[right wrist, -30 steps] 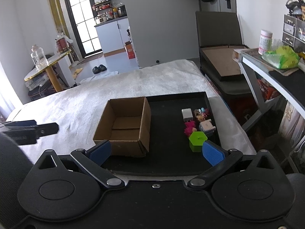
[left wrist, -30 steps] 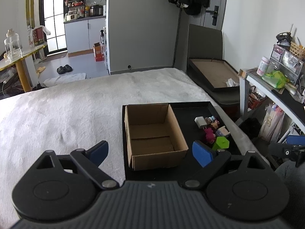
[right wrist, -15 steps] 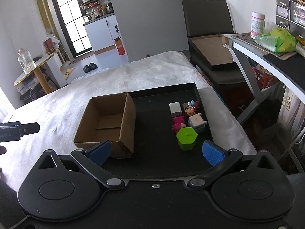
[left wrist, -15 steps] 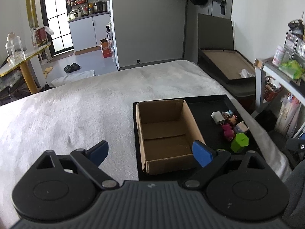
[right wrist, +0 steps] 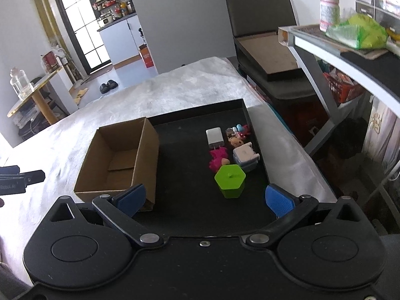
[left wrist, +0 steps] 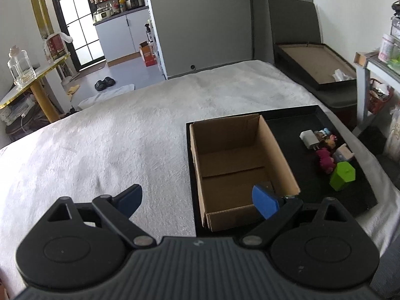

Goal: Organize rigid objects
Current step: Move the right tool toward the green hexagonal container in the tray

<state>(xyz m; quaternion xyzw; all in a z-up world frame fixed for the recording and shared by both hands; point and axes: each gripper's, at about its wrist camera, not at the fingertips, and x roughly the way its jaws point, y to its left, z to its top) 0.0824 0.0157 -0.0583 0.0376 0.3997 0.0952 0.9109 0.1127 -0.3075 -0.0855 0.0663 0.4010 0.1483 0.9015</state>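
Observation:
An open, empty cardboard box [left wrist: 237, 165] [right wrist: 120, 160] stands on the left part of a black tray [left wrist: 360, 197] [right wrist: 185, 200]. On the tray's right lies a cluster: a green hexagonal box [right wrist: 230, 180] [left wrist: 342, 175], a magenta toy [right wrist: 218, 158] [left wrist: 325, 160], a white charger [right wrist: 215, 137] [left wrist: 309, 139], a grey-white cube toy [right wrist: 245, 157] and small figures [right wrist: 237, 135]. My left gripper [left wrist: 197, 200] is open and empty, above the box's near edge. My right gripper [right wrist: 203, 200] is open and empty, just short of the green box.
The tray sits on a white fluffy cover [left wrist: 112, 145]. A grey chair with a flat brown tray [right wrist: 270, 47] stands behind. A desk shelf [right wrist: 350, 57] with a bag and jar is at the right. The left gripper's tip [right wrist: 22, 177] shows at the left edge.
Both grippers have moved; the box and toys now sit further right in the left view and closer in the right view. Both stay open. No object has moved.

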